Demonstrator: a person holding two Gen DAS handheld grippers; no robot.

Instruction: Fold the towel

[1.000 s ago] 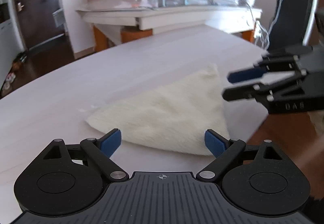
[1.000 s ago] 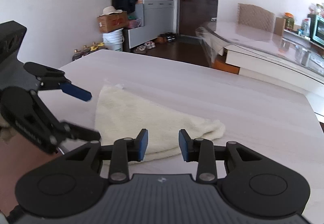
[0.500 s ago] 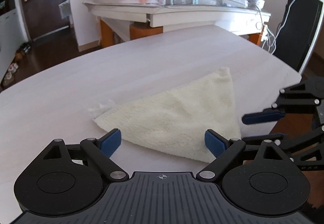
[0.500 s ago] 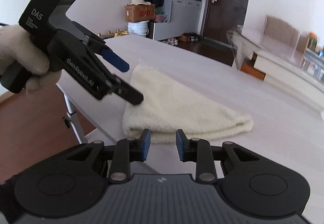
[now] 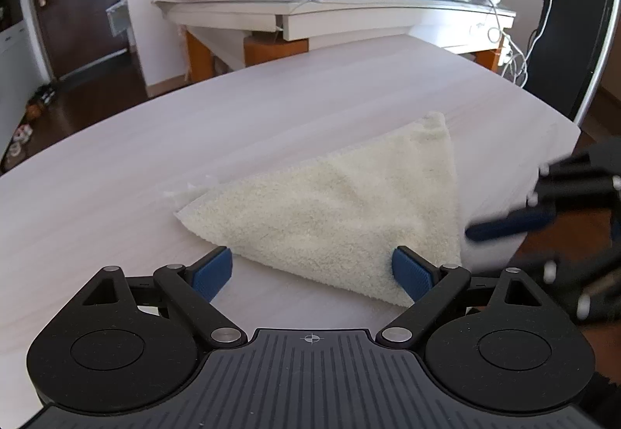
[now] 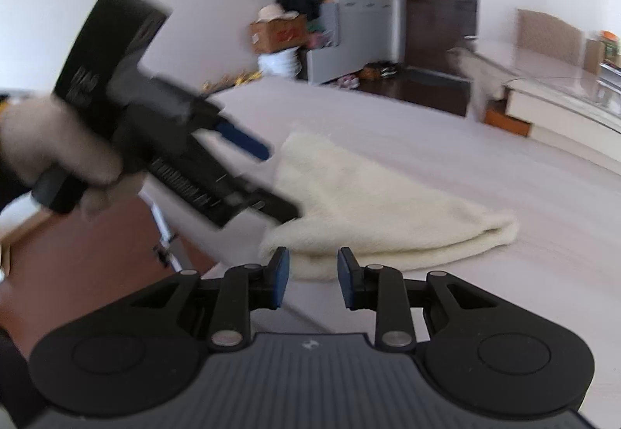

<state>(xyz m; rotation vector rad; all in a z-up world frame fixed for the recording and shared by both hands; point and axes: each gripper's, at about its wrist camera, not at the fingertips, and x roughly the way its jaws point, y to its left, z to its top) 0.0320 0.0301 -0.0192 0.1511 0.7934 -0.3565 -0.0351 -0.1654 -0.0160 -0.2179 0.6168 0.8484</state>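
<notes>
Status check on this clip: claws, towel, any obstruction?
Left claw open, empty. Right claw part open, empty. Towel folded into a triangle, flat on the table, ungripped. Nothing in the way.

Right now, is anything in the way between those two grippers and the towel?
Nothing visible is. The towel lies folded on the table, directly ahead of the open left gripper and the open right gripper.

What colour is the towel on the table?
Cream, plain with no pattern: the towel shows best in the left wrist view.
</notes>
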